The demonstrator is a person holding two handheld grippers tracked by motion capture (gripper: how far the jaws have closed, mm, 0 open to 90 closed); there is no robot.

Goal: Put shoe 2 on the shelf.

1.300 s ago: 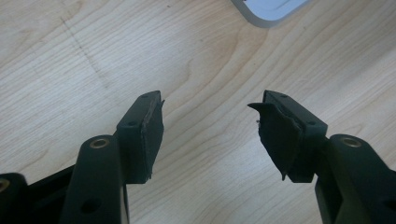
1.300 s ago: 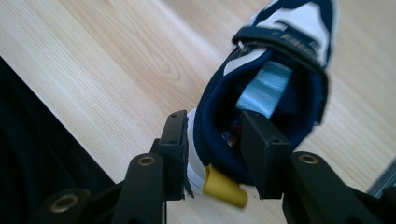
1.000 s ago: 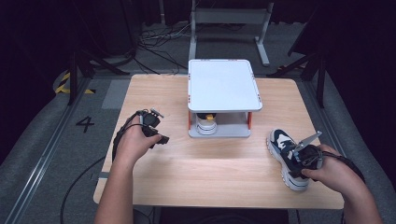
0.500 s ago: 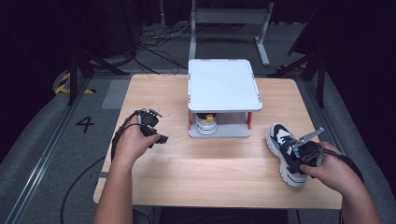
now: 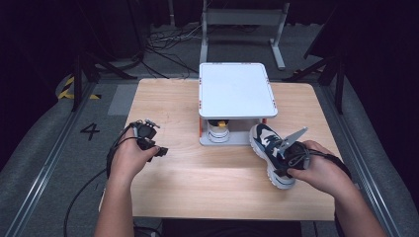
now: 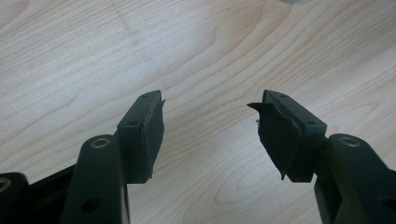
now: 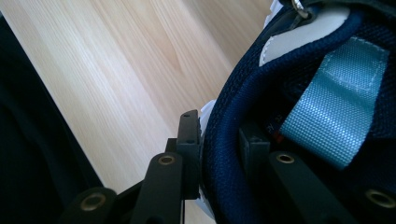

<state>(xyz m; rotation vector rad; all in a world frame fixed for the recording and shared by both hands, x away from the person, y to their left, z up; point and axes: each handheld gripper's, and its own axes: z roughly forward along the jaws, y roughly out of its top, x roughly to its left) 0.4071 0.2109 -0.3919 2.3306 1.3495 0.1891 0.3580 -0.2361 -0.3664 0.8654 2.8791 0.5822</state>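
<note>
Sneaker gripped at its heel collar on the wooden surface (image 5: 163,98).

The white rack (image 5: 236,89) stands mid-surface; the sneaker (image 5: 267,148) lies just right of it, long axis diagonal, toe toward the rack's base. The right hand-held gripper (image 7: 219,144) pinches the navy collar; the left hand-held gripper (image 6: 208,126) gapes wide, empty, over bare wood.

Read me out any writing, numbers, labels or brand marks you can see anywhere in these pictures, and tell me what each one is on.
"4": a dark numeral on the grey floor mat left of the table, in the high view.
Small pale marks inside the sneaker, beside its light blue pull tab in the right gripper view: too small and blurred to read.
No other writing can be read on the sneaker or on the white shelf.
</note>
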